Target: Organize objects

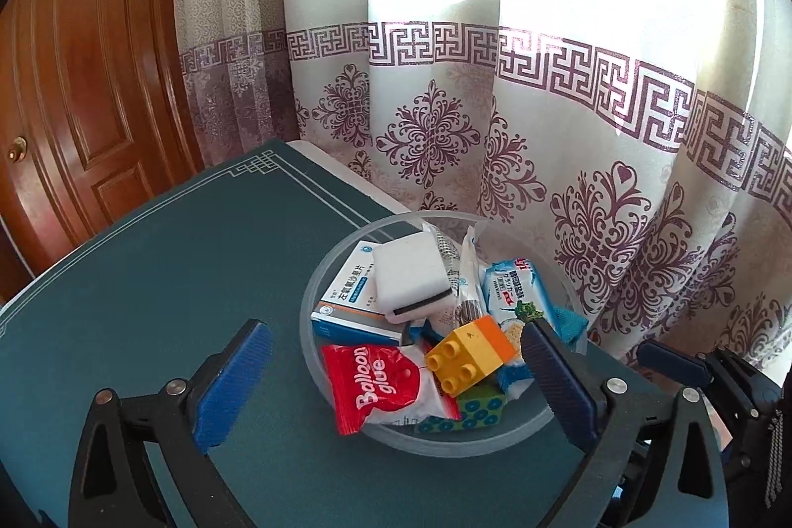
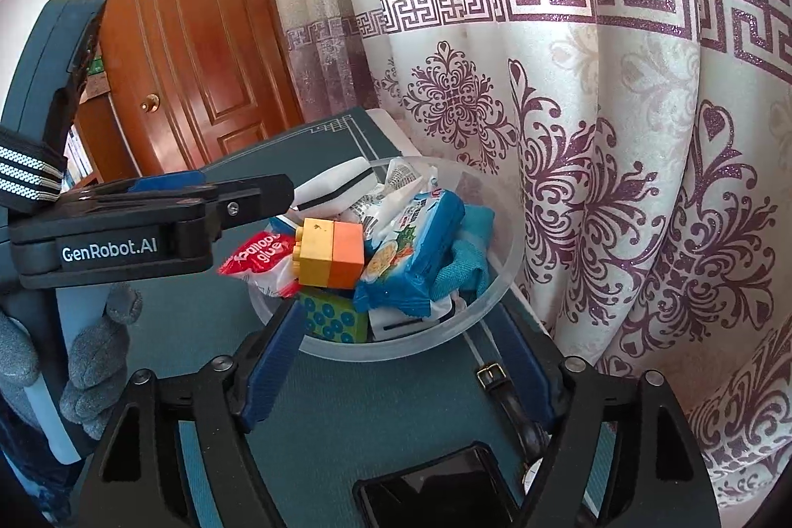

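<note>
A clear bowl (image 1: 317, 280) sits on the green table (image 1: 173, 256), in the lower middle of the left wrist view. It is full of small things. On top lies a yellow and orange block (image 1: 470, 352). Beside it, low and left, is a red glue pack (image 1: 381, 384). Behind them are a white sponge (image 1: 411, 275), a medicine box (image 1: 346, 300) and a blue snack bag (image 1: 515, 290). A green dotted cube (image 1: 477, 411) peeks out under the block.

The left gripper (image 1: 396, 379) has its blue fingers spread wide, one on each side of the near part of the bowl. Nothing is pinched; the block lies free between them, so I think it has been let go there.

In the right wrist view the right gripper (image 2: 396, 360) is spread too, with its fingers at the near rim of the bowl (image 2: 500, 275). It holds nothing. The block (image 2: 329, 253) is in the middle of that view, on top of the pile. A watch strap (image 2: 500, 389) and a dark phone (image 2: 445, 493) lie on the table near the bottom, outside the bowl.

So the step looks like dropping things into the bowl, and most are in. Next, I guess, a gripper should go down to the strap or the phone, close on it and carry it over. The strap is thin and floppy, so the pinch has to be low and snug.
</note>
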`<control>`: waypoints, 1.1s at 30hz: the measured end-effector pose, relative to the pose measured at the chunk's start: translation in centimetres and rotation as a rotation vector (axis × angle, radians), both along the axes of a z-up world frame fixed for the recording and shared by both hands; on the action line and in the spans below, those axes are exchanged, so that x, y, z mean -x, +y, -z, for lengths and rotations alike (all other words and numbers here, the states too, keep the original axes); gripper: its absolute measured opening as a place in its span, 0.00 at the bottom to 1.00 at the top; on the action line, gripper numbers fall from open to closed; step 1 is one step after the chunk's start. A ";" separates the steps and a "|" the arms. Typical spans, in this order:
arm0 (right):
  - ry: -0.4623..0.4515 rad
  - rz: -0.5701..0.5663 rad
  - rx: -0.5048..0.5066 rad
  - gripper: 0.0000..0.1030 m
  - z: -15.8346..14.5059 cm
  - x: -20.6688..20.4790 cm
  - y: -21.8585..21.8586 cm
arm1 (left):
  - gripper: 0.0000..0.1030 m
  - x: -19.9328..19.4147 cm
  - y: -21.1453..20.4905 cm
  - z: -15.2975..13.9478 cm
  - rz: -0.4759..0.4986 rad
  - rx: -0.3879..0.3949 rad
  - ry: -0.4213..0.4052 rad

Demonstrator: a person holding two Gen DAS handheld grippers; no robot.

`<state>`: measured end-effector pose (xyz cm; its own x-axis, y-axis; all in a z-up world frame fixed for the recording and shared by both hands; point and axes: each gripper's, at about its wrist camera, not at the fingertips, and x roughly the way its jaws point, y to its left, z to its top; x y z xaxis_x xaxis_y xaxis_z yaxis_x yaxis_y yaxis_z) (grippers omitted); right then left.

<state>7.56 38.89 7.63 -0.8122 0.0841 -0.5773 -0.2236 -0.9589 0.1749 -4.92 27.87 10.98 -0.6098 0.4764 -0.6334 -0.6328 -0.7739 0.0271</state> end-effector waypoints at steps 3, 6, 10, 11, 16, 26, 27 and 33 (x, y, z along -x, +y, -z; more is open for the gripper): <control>-0.014 0.020 -0.013 0.83 0.1 -0.1 0.0 | 1.00 -0.5 -0.9 0.3 -0.066 0.029 0.022; -0.039 0.037 -0.029 0.85 0.3 0.0 0.2 | 1.00 -1.1 -1.7 0.5 -0.123 0.056 0.046; -0.047 0.045 -0.039 0.89 0.2 -0.2 0.5 | 1.00 -2.2 -2.3 0.3 -0.194 0.084 0.089; -0.045 0.044 -0.043 0.89 0.0 -0.3 0.4 | 1.00 -2.5 -2.5 0.2 -0.206 0.087 0.094; -0.036 0.036 -0.070 0.92 -0.7 -0.6 0.1 | 1.00 -3.7 -2.9 0.1 -0.242 0.088 0.108; -0.063 0.032 -0.128 0.96 -0.8 -0.5 -0.3 | 1.00 -4.5 -3.9 0.8 -0.261 0.093 0.077; -0.069 0.030 -0.131 0.96 -0.7 -0.4 -0.3 | 1.00 -4.4 -4.0 1.0 -0.262 0.095 0.072; -0.084 0.011 -0.148 0.96 -0.4 -0.2 -0.9 | 1.00 -4.3 -4.3 1.9 -0.263 0.117 0.039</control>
<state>7.76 37.98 8.06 -0.7599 0.1818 -0.6240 -0.2424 -0.9701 0.0125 -0.58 23.58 9.06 -0.7280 0.2238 -0.6481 -0.4073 -0.9015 0.1461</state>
